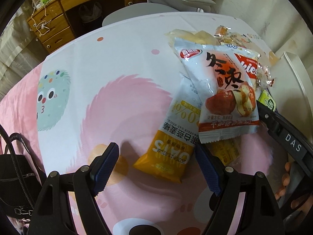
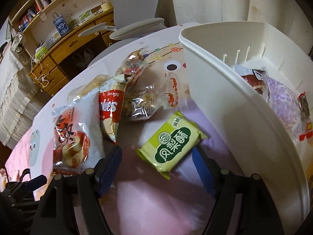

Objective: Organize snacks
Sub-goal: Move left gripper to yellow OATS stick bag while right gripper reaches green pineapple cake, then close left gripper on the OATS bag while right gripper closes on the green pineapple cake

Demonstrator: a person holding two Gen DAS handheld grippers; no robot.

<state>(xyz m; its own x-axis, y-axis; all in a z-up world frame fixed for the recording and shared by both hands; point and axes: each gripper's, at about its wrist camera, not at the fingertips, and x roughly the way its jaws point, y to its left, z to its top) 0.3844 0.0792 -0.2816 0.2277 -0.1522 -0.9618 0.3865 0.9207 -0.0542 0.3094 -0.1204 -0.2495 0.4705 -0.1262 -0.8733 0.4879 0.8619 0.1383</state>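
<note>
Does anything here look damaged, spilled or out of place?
Nothing looks torn or spilled. The loose packets lie in an untidy overlapping heap on the table: the jujube bag rests across the oat bar. The green cake lies apart, outside the bin.

Between the left claw's (image 1: 156,166) fingers lies a yellow-and-white oat bar packet (image 1: 172,141), upside down, reading "OATS" and "0%", with a printed date too blurred to make out. Just beyond that claw's right finger, a white jujube packet (image 1: 221,90) carries large black Chinese characters and a red brand badge that is illegible. Behind it, a red-banded packet (image 1: 247,68) shows "cream" and "…kies". The right claw (image 1: 277,121) bears "DAS". Between the right claw's fingers, a green packet (image 2: 172,146) reads "凤梨酥".
</note>
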